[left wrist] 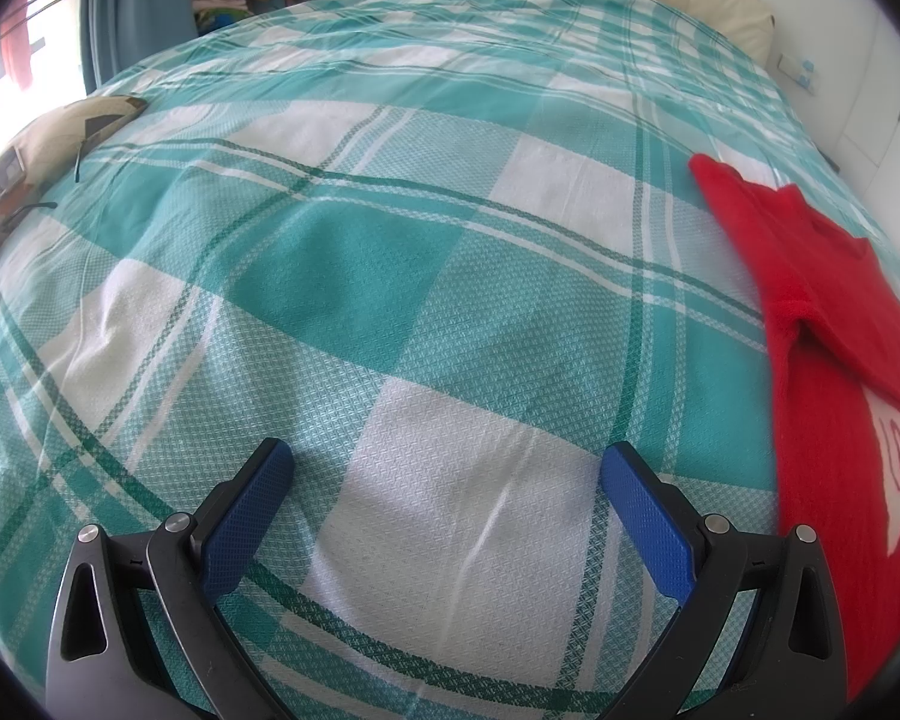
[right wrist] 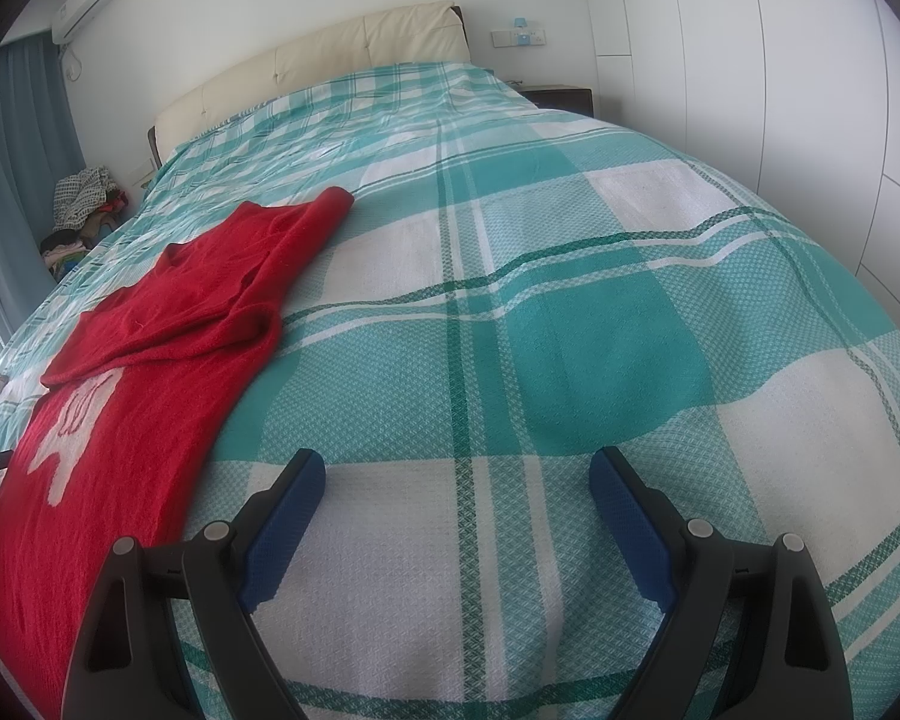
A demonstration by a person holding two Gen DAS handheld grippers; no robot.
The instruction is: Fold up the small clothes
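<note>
- A bed (left wrist: 390,276) covered in a teal, green and white checked sheet fills both wrist views.
- A small red knitted sweater (right wrist: 168,300) lies flat on the sheet, with a white pattern (right wrist: 75,426) on its front. A sleeve is folded across its upper part.
- In the left wrist view the sweater (left wrist: 822,324) lies at the right edge of the picture; in the right wrist view it lies at the left. It sits between the two claws.
- The left claw (left wrist: 447,468) has its blue-padded fingers spread wide, with only bare sheet showing between them. It grips nothing.
- The right claw (right wrist: 456,474) is likewise spread wide over bare sheet, just beside the sweater's edge and not touching it.
- A cream padded headboard (right wrist: 330,54) stands at the far end of the bed.
- A blue curtain (right wrist: 12,138) hangs by the window, with a heap of clothes (right wrist: 84,204) near it beside the bed.
- White wardrobe doors (right wrist: 780,90) line the wall on the other side.
</note>
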